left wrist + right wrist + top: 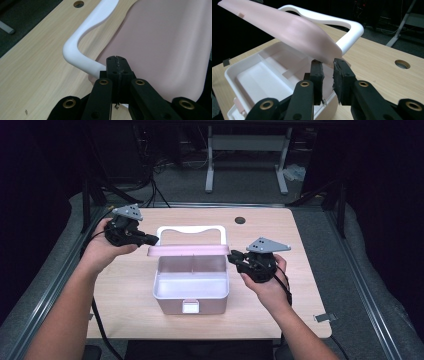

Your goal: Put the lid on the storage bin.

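The box (191,285) sits mid-table (300,290) with its pink lid (188,250) raised, so the opening step looks nearly done. The left hand-held gripper (150,239) is fully closed with nothing between its jaws, tip against the lid's left end. The right hand-held gripper (327,75) stands slightly parted at the lid's right corner, gripping nothing. Next: tip the lid fully back onto its white handle (190,231).

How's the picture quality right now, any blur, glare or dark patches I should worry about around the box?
High view: table evenly lit, dark surroundings, slightly soft. Left gripper view: pink lid and white handle clear, no harsh glare; nearest jaw parts soft. Right gripper view: box interior bright, slightly washed out; background very dark.
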### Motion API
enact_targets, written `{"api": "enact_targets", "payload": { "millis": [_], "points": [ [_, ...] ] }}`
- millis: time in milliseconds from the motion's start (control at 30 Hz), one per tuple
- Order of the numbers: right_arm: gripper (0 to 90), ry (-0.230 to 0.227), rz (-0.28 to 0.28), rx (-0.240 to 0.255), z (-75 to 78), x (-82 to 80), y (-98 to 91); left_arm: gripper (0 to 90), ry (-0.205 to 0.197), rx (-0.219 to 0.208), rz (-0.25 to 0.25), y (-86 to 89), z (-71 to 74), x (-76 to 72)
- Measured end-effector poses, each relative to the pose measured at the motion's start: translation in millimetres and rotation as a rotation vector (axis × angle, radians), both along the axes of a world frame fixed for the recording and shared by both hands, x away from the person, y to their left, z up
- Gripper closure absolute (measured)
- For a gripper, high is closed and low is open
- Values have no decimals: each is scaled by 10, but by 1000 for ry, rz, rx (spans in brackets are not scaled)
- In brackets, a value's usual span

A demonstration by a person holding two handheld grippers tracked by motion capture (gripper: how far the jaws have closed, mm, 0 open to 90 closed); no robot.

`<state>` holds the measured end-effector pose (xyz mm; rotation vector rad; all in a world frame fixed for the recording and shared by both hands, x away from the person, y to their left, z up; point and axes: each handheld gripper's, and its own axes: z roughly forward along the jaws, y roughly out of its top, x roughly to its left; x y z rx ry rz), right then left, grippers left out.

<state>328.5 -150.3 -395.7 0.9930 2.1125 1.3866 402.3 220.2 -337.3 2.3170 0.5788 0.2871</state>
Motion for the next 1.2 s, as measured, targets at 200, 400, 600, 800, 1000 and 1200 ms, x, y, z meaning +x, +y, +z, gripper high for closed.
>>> {"api": "enact_targets", "payload": {
  "millis": [200, 400, 600, 800, 1000, 1200],
  "points": [
    [721, 14, 41, -24, -164, -127, -30, 900, 2, -8, -26, -1, -153, -150],
    [719, 36, 47, -106, -345, -255, -33, 900, 10, 1, -51, -5, -337, -299],
    [716, 37, 24, -143, -468, -298, -110, 891, 18, 3, -51, 32, -532, -441],
    [695, 56, 18, -100, -455, -274, -156, 880, 30, 2, -27, 78, -648, -453],
    [665, 49, 1, -96, -443, -230, -147, 860, 43, -21, 4, 223, -679, -443],
    [624, 47, -27, -72, -448, -180, -251, 783, 51, -29, 61, 379, -735, -442]
  ]
}}
